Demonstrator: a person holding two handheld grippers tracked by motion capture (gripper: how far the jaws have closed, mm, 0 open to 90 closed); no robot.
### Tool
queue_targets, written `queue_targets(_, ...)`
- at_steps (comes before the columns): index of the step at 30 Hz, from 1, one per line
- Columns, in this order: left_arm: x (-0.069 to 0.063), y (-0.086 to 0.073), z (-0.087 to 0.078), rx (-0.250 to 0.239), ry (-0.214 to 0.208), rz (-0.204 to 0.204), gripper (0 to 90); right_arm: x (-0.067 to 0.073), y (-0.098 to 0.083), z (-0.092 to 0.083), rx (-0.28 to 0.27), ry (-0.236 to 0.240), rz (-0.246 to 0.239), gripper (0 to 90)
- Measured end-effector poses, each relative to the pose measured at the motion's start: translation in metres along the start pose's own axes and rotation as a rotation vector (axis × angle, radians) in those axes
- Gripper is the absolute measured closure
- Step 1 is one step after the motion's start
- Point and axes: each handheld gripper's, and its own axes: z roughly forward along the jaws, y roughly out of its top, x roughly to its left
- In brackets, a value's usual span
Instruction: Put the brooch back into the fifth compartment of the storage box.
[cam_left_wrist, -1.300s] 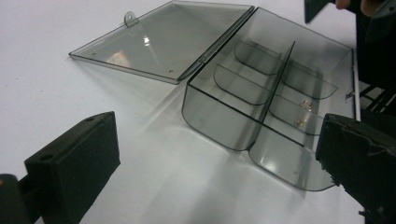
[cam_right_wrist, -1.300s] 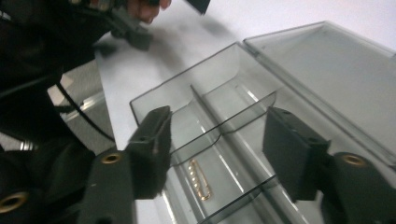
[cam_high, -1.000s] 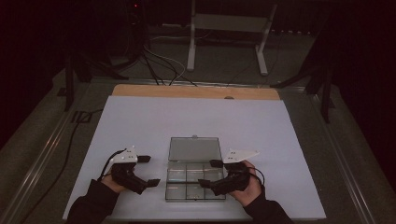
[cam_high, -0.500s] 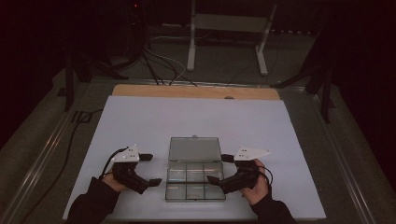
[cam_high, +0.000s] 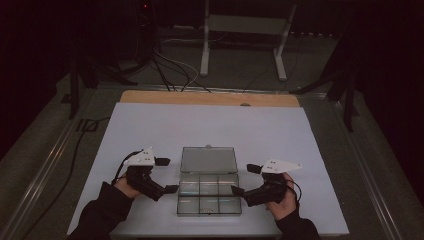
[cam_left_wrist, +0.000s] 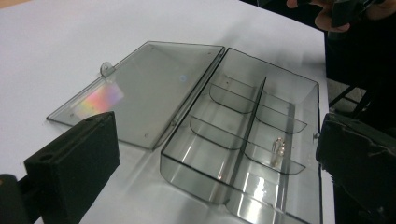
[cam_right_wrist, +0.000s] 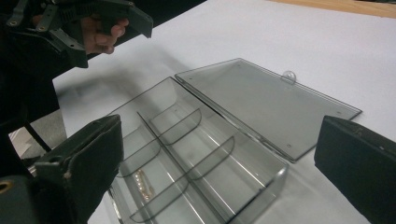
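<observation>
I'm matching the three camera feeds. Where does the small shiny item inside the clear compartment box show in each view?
High view: too small to make out in the box.
Left gripper view: small shiny item, lower right compartment.
Right gripper view: lower left compartment.
Shared landmark: the open lid lying flat.

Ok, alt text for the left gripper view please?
A clear plastic compartment box lies open on the white table, lid flat, a small silvery item in one compartment. The left claw frames it, jaws open.
</observation>
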Motion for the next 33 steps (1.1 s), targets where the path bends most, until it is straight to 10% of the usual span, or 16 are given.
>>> queue_targets(33, 0.044, 0.017, 0.030, -0.031, 0.111, -0.242, 1.5, -0.015, -0.009, -0.011, -0.021, -0.080, -0.010, 0.9)
